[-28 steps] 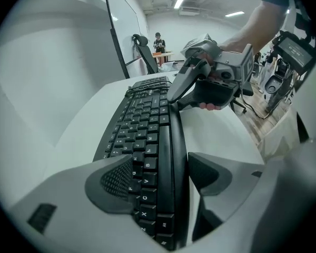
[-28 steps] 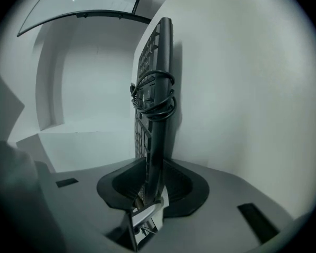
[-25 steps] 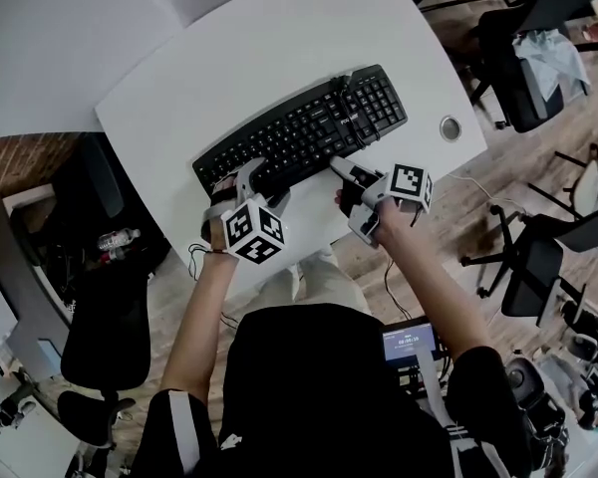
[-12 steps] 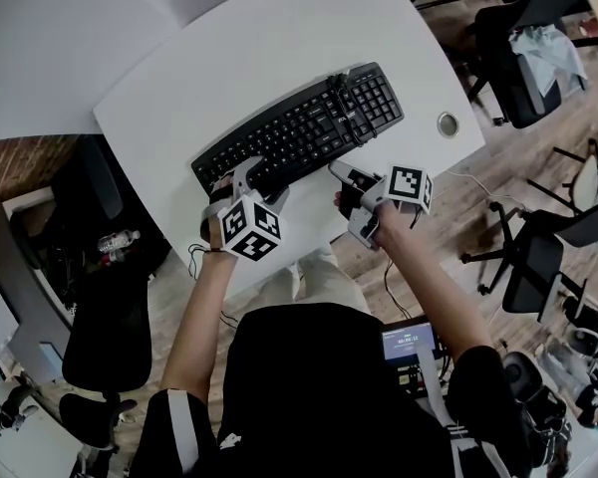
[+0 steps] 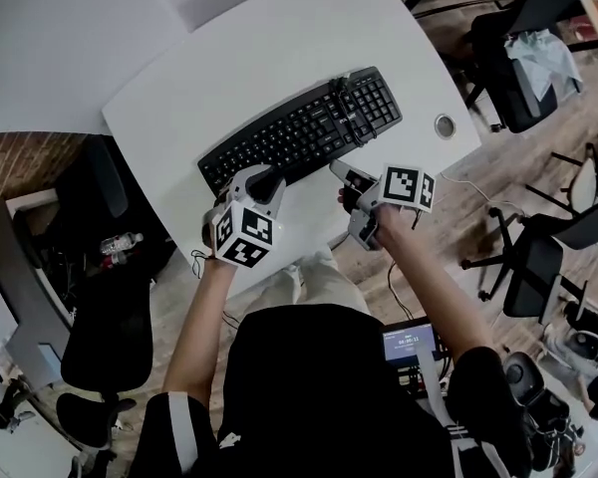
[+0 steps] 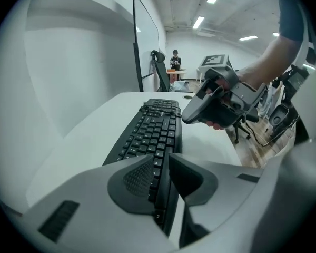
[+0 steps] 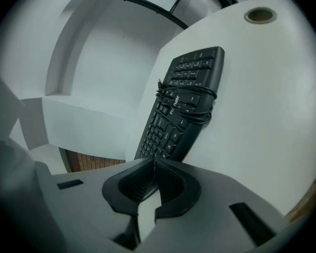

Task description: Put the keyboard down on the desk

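A black keyboard [image 5: 304, 127] is lying slantwise on a white tabletop [image 5: 279, 48], stretching away from both pairs of fingers. A person is holding a gripper in each hand at the keyboard's near long edge.

The left gripper [image 5: 262, 179] is sitting at the keyboard's left end. Its fingers [image 6: 131, 178] have just been closing and are now clamping on that end: one ribbed pad is pressing on the outermost keys and the other finger is pressing against the outer edge. The rest of the keyboard is running straight ahead from those fingers. Whether the gripped end is resting on the tabletop or raised off it cannot be told.

The right gripper [image 5: 341, 171] is sitting further along the same edge, beyond the left fingers. Its fingers [image 7: 171, 186] have also just been closing and are now meeting at the tips, with nothing showing between them. The keyboard's near edge is lying right at those fingertips; whether they are touching it cannot be told.

A dark cable [image 7: 187, 101] is wrapping around the keyboard, ahead of the right fingers. A round hole [image 7: 260, 16] in the tabletop is showing well beyond them, past the keyboard's far end. Dark office chairs [image 5: 523, 58] are standing on a wooden floor beyond the tabletop.
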Motion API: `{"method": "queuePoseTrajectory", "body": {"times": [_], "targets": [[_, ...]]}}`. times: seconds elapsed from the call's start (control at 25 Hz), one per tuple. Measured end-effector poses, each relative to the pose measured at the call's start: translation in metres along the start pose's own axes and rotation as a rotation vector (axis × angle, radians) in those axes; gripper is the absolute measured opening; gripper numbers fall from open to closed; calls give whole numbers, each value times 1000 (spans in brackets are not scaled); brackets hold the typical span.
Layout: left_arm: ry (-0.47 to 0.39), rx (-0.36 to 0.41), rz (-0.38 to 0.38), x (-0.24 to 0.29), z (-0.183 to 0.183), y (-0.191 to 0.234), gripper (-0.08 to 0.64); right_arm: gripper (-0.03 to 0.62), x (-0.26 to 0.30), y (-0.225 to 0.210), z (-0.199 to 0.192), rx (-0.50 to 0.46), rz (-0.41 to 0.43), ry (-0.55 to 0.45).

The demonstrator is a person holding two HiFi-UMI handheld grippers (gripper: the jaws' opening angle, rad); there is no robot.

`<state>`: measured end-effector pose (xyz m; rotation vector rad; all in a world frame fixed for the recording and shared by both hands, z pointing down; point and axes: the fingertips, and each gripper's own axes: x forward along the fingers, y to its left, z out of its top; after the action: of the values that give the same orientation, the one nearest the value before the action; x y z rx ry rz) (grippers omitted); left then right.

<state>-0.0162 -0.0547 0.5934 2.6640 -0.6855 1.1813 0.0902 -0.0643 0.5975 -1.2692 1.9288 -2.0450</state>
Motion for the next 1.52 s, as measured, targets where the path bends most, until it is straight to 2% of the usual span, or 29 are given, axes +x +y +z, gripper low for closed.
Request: {"method": "queuePoseTrajectory", "body": {"times": [0.12, 0.28, 0.44, 0.56, 0.76, 0.96, 1.2, 1.36, 1.52], "targets": [[-36, -51, -2, -12, 7, -2, 70, 43, -4, 16, 0, -77, 0, -6], [-94, -88, 19, -33, 19, -5, 23, 43, -15, 37, -1, -133, 13, -36], [-134, -95, 53, -55, 26, -6, 14, 41, -27, 59, 0, -212, 10, -85], [-161, -104, 74, -71, 28, -8, 14, 41, -37, 78, -3, -318, -4, -121], [-225, -97, 115, -103, 39, -8, 14, 40, -50, 117, -8, -479, 4, -200], [-344, -82, 173, -153, 64, -8, 12, 40, -74, 162, -19, -577, 50, -307], [-428, -63, 237, -208, 78, -12, 12, 40, -99, 206, -44, -730, 41, -379], [-506, -64, 250, -243, 88, -20, 12, 40, -116, 232, -63, -819, 39, -425], [-604, -32, 257, -275, 103, -34, 12, 40, -139, 258, -79, -897, 54, -484]]}}
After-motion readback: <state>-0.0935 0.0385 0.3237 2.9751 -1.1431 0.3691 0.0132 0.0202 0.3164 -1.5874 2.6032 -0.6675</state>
